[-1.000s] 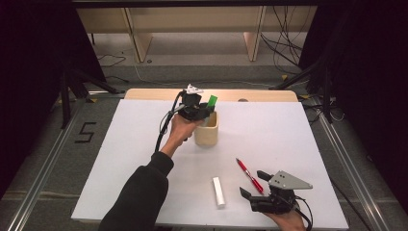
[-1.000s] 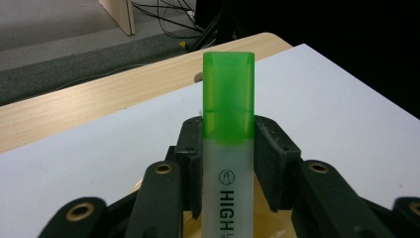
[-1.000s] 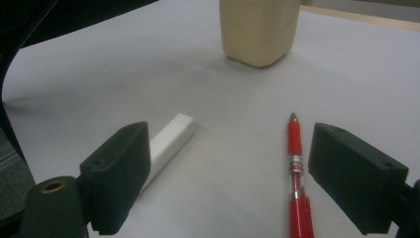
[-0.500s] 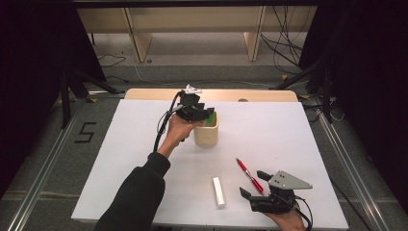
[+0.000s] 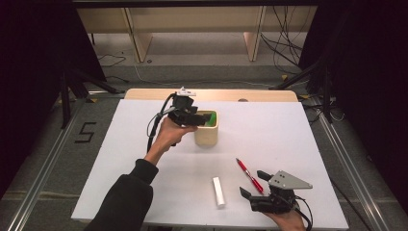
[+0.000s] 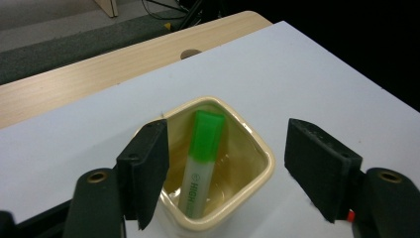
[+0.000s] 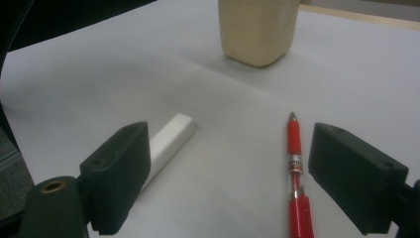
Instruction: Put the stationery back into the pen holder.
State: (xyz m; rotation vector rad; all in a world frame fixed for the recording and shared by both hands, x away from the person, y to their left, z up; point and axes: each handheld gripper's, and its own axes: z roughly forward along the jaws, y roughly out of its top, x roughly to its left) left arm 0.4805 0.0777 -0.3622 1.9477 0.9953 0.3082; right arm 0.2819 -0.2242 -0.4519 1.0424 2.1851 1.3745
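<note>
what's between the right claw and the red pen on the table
Nothing visible. The right claw is open, low over the white table, and the red pen lies flat just ahead between its jaws, nearer one of them. The white stick lies beside the other jaw, apart from the pen.

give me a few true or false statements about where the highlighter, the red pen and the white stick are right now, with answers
1. The green highlighter stands inside the cream cup. True.
2. The left gripper clamps the highlighter. False: its fingers stand apart on either side of the cup, touching nothing, having just been opening.
3. The red pen lies on the white table. True.
4. The white stick sits in the cup. False: it lies flat on the table beside the pen.
5. The right gripper holds the pen. False: it is open, with the pen lying between its fingers, untouched.
</note>
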